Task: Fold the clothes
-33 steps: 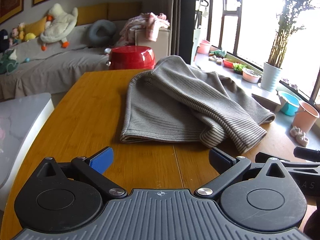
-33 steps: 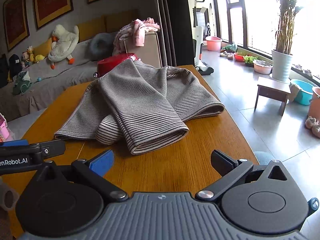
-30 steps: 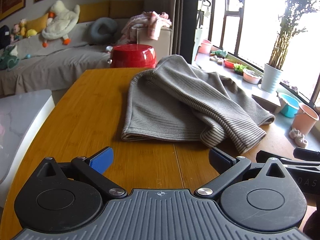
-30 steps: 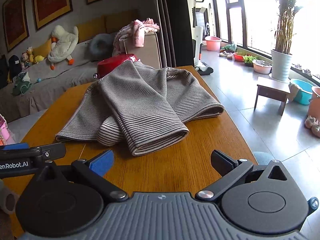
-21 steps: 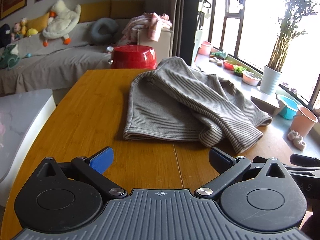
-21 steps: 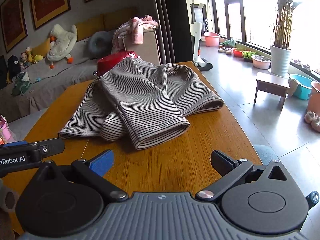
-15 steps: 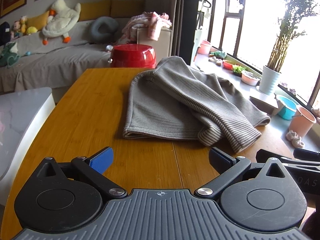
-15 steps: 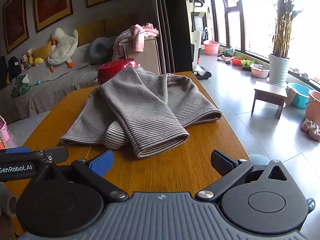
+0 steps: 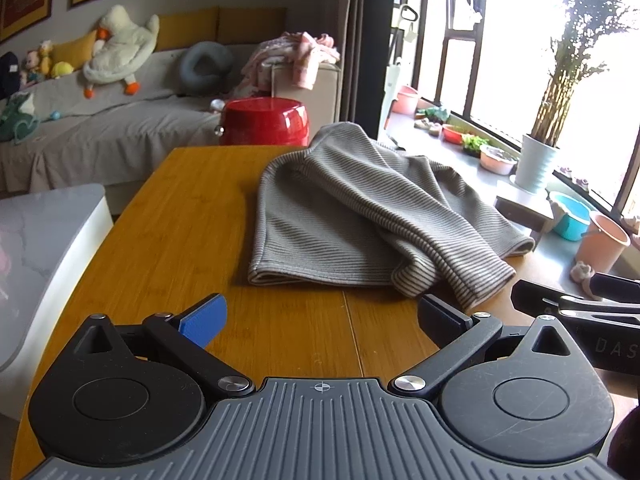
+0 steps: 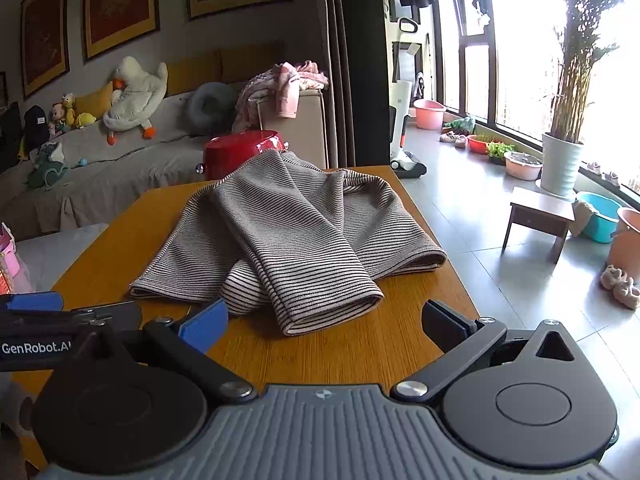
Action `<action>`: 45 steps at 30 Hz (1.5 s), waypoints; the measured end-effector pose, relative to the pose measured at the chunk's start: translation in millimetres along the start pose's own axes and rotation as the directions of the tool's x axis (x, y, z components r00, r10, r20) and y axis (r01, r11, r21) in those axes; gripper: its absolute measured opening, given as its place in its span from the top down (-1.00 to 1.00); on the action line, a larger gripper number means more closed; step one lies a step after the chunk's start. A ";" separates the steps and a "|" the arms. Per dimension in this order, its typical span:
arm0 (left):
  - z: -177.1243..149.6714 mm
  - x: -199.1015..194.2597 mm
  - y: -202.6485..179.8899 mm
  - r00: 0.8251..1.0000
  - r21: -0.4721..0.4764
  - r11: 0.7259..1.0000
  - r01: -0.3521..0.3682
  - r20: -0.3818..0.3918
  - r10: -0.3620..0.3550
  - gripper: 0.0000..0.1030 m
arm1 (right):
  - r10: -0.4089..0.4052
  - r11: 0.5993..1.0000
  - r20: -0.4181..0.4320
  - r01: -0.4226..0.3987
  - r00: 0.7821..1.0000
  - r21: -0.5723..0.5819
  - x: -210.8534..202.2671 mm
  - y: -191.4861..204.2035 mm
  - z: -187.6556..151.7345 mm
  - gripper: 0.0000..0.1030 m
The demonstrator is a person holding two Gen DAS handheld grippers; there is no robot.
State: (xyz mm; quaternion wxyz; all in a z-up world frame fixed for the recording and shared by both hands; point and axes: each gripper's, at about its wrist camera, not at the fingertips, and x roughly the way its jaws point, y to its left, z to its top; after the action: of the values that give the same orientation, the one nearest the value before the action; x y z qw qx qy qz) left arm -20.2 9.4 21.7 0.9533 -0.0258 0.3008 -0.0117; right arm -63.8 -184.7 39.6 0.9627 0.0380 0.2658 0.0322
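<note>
A grey striped knit sweater [image 9: 352,216] lies on the wooden table [image 9: 180,224], its sleeves folded over the body. It also shows in the right wrist view [image 10: 292,232]. My left gripper [image 9: 320,320] is open and empty, short of the sweater's near hem. My right gripper [image 10: 324,320] is open and empty, just short of the folded sleeve cuff [image 10: 328,308]. The right gripper shows at the right edge of the left wrist view [image 9: 580,312], and the left gripper at the left edge of the right wrist view [image 10: 60,336].
A red pot [image 9: 264,120] stands beyond the table's far edge. A sofa with plush toys [image 9: 120,56] is behind. A white table [image 9: 40,240] stands on the left. A small stool [image 10: 536,216], buckets and a potted plant [image 10: 560,160] stand on the floor to the right.
Both grippers have edged a little closer to the sweater and tilted slightly. Both stay open. The sweater has not moved.
</note>
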 end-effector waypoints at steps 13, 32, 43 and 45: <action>1.4 -1.7 0.5 1.000 0.001 1.000 -0.001 -0.001 0.001 -1.00 | -0.003 1.000 0.006 0.003 1.000 -0.007 0.8 -6.8 2.2 -1.00; 0.9 -1.6 3.8 1.000 -0.012 1.000 0.000 -0.009 0.000 -1.00 | 0.007 1.000 -0.017 -0.008 1.000 -0.022 5.8 -5.8 0.0 -1.00; 0.2 -1.1 4.0 1.000 -0.013 1.000 0.002 -0.014 -0.003 -1.00 | 0.008 1.000 -0.025 -0.008 1.000 -0.021 6.5 -6.9 0.1 -1.00; 0.0 -0.1 4.2 1.000 -0.015 1.000 0.002 -0.017 -0.002 -1.00 | 0.008 1.000 -0.026 -0.009 1.000 -0.022 7.2 -7.0 -0.4 -1.00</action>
State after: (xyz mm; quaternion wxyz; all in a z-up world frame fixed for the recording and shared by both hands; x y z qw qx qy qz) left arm -20.3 13.6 21.5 0.9504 -0.0330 0.3090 -0.0108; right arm -57.6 -191.0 35.0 0.9594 0.0280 0.2779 0.0396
